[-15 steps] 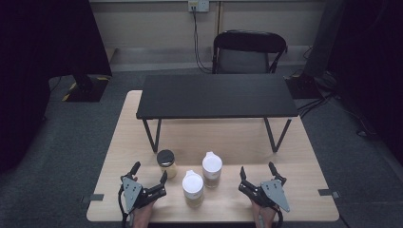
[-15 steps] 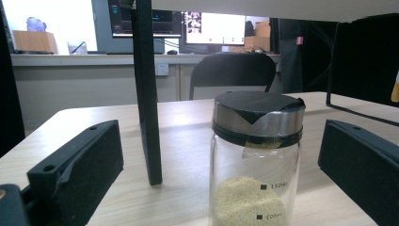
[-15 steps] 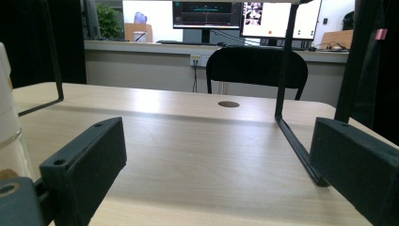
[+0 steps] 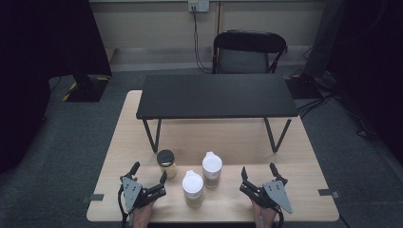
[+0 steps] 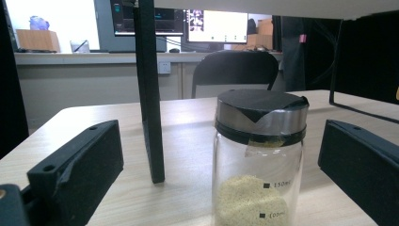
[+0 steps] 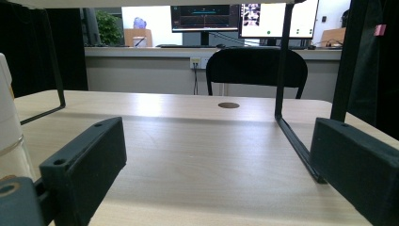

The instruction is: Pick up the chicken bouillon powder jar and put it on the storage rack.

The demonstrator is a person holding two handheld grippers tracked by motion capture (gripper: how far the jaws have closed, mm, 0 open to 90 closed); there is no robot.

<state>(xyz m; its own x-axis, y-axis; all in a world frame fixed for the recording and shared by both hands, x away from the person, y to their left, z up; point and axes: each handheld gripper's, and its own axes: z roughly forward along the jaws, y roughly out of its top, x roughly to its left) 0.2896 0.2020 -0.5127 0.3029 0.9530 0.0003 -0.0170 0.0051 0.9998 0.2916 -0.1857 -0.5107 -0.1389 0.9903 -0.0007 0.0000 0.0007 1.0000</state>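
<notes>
The left gripper (image 4: 149, 173) rests at the near left edge of the wooden table (image 4: 304, 152), jaws spread wide and grasping nothing. Directly ahead of it, in the left gripper view, stands the black-lidded jar (image 5: 258, 160), upright on the table surface, holding a pale granular fill in its lower part; the jar sits in line with the gap between the jaws but beyond their tips, untouched by either. In the high view this jar (image 4: 166, 163) stands just off the left gripper's inner jaw. To its right stand two white-capped bottles, the nearer bottle (image 4: 193, 188) toward the table edge and the farther bottle (image 4: 212, 168) just behind and to the right; the two stand close together, and contact cannot be confirmed. The right gripper (image 4: 259, 174) lies at the near right edge, jaws likewise released and empty, well apart from the bottles. A black raised shelf (image 4: 216, 95) on thin legs spans the middle of the table behind the containers. A black chair (image 4: 249, 52) stands beyond the far table edge.
</notes>
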